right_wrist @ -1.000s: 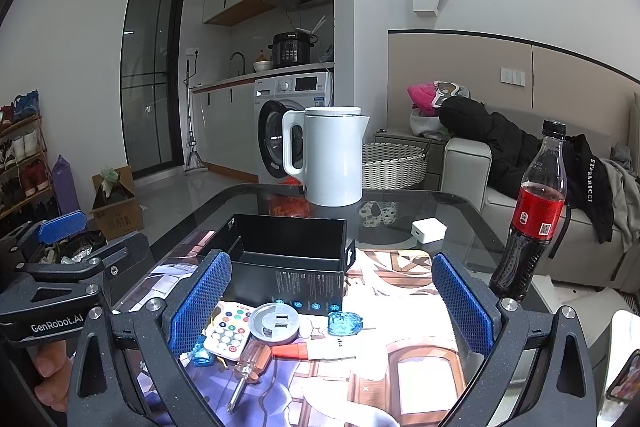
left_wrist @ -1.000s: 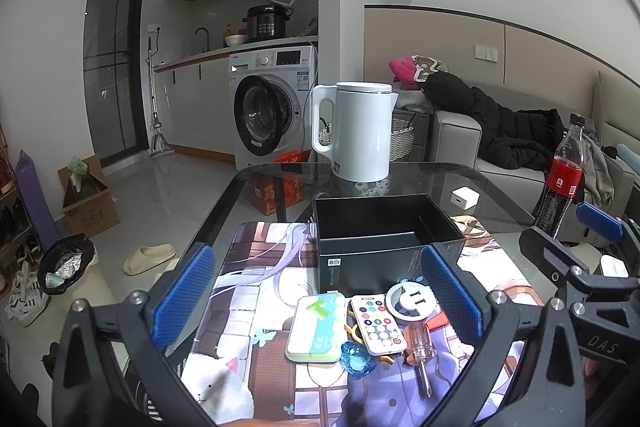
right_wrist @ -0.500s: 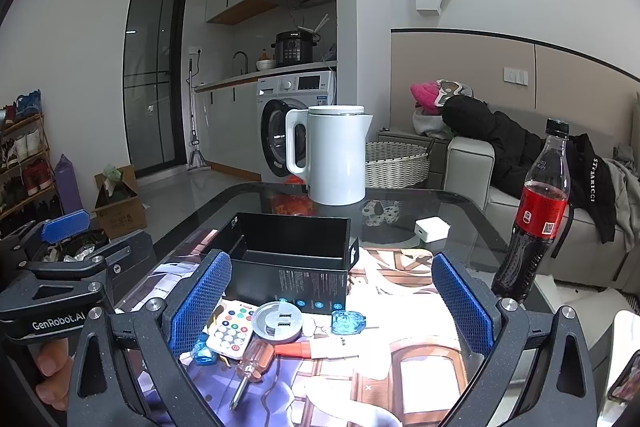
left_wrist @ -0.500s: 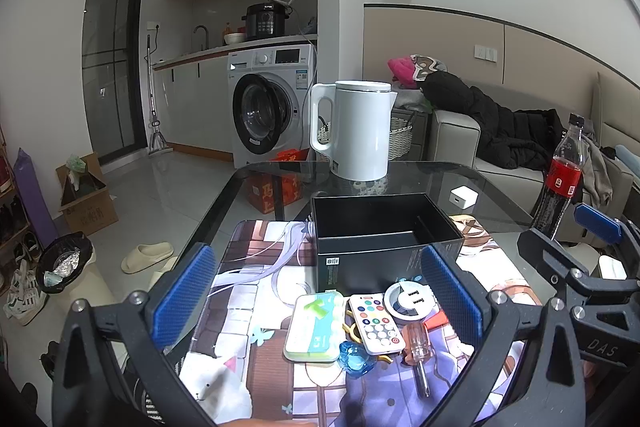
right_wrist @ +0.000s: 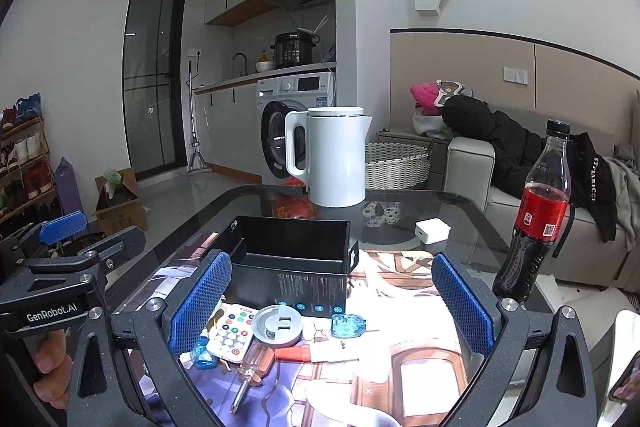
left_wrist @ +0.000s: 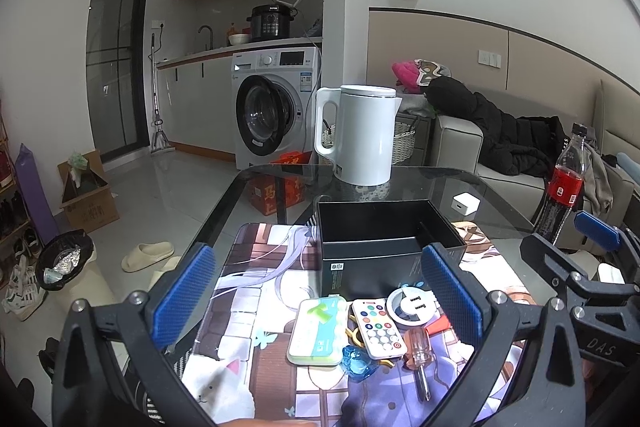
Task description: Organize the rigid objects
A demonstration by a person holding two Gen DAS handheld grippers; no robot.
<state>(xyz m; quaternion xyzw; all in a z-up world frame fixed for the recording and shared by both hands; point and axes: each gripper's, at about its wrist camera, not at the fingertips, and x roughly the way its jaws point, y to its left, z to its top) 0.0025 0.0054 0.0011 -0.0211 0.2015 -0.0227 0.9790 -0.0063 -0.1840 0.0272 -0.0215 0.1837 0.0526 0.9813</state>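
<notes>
While both grippers hover with jaws apart and empty, small rigid items lie clustered on the tabletop (left_wrist: pixel 420 183) just before the open black box (left_wrist: pixel 384 247).
Left gripper (left_wrist: pixel 316 303) view only: mint-green flat case (left_wrist: pixel 318 331), touching the box-side remote (left_wrist: pixel 378 327). Right gripper (right_wrist: pixel 328 303) view only: "GenRobot.AI" on the other tool, a hand (right_wrist: pixel 50 371) gripping it. Left view reads "DAS". Beside the box: round grey USB hub (right_wrist: pixel 278 325), clear-handled screwdriver (right_wrist: pixel 250 375), blue glass pieces (right_wrist: pixel 348 325). Beyond the box: white kettle (right_wrist: pixel 334 157); cola bottle (right_wrist: pixel 536 219) off right.
</notes>
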